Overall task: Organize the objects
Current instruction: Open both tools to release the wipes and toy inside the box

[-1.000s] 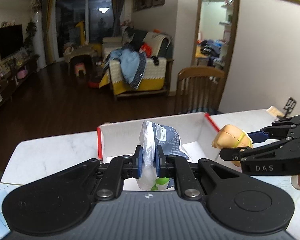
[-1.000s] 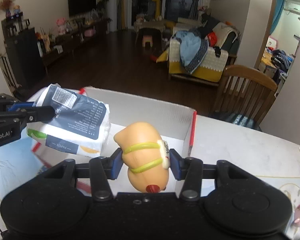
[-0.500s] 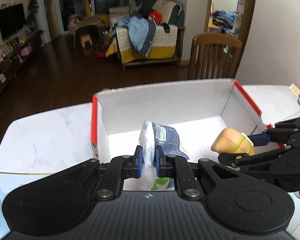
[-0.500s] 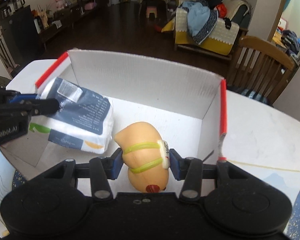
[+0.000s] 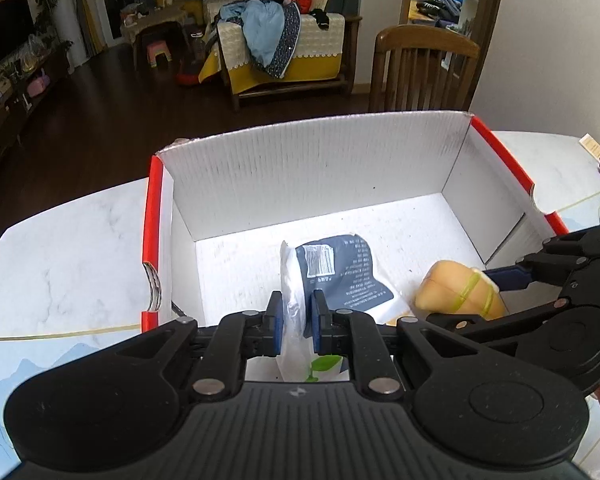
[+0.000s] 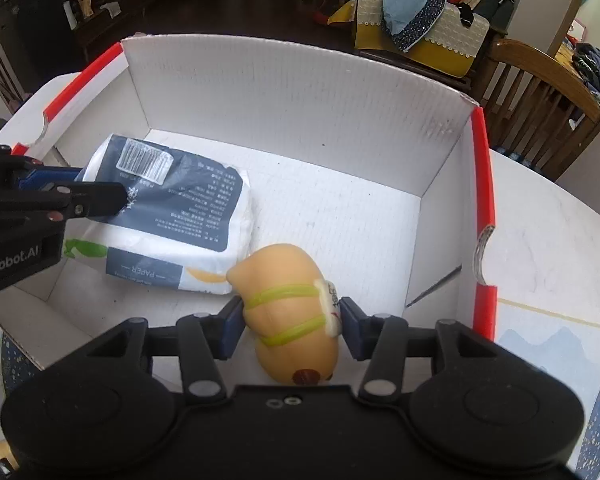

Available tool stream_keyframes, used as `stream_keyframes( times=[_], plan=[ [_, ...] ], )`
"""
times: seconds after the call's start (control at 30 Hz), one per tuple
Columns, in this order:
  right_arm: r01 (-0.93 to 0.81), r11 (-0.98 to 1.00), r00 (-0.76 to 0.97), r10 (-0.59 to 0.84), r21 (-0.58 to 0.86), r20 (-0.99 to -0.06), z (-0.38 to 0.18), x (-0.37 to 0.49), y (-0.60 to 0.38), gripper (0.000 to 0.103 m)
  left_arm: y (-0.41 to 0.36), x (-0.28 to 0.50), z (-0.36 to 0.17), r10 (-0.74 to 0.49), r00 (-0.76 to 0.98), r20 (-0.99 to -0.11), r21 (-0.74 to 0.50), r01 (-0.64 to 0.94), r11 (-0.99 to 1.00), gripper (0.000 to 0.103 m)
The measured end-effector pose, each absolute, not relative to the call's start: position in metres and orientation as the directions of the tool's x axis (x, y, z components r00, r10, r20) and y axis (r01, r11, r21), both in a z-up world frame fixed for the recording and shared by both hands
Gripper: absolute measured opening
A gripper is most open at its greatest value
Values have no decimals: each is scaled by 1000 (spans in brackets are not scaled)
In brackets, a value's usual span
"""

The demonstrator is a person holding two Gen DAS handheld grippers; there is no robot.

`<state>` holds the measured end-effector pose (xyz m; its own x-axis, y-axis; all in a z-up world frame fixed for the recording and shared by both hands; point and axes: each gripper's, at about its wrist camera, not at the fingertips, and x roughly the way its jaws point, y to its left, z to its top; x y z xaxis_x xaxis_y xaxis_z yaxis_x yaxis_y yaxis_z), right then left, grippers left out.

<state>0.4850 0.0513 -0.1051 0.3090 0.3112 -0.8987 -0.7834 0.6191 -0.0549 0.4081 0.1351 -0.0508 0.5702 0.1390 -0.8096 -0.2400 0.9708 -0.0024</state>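
Observation:
A white cardboard box [image 5: 312, 176] with red rims [image 6: 485, 168] stands open on the marble table. My left gripper [image 5: 297, 322] is shut on the plastic edge of a navy and white tissue pack [image 5: 340, 268], held inside the box; the pack [image 6: 172, 216] lies low over the box floor at the left. My right gripper [image 6: 292, 320] is shut on a tan squishy toy [image 6: 290, 304] with yellow-green bands, inside the box at the right near the front wall. The toy [image 5: 458, 292] and right gripper [image 5: 500, 292] also show in the left wrist view.
The marble table [image 5: 72, 240] extends left and right [image 6: 548, 232] of the box. A wooden chair [image 5: 424, 68] stands behind the table. Beyond are a dark floor and a sofa with clothes [image 5: 276, 40].
Both grippers have moved forward and down, carrying the tissue pack and the toy from above the box rim to inside the box near its floor. Both grips stay shut.

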Motion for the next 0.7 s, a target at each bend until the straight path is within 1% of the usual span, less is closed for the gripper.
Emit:
stream_keyframes(
  times=[0.2, 0.27, 0.47, 0.6, 0.7],
  plan=[
    [-802, 595, 294, 320, -50, -901, -105, 477, 49, 57, 132, 408, -52, 140, 553, -822, 11, -230, 973, 15],
    [-807, 587, 305, 320, -64, -897, -104, 473, 48, 58, 131, 407, -51, 139, 551, -823, 12, -228, 974, 16],
    [-807, 589, 309, 352, -47, -883, -91, 471, 44, 62, 131, 401, -43, 145, 563, -814, 7, -239, 971, 17],
    [-810, 585, 323, 370, -52, -871, -77, 468, 38, 62, 132, 392, -33, 124, 589, -798, -28, -242, 970, 17],
    [-807, 588, 340, 391, -52, -855, -65, 467, 31, 63, 129, 382, -23, 129, 608, -783, -26, -239, 971, 18]
  ],
)
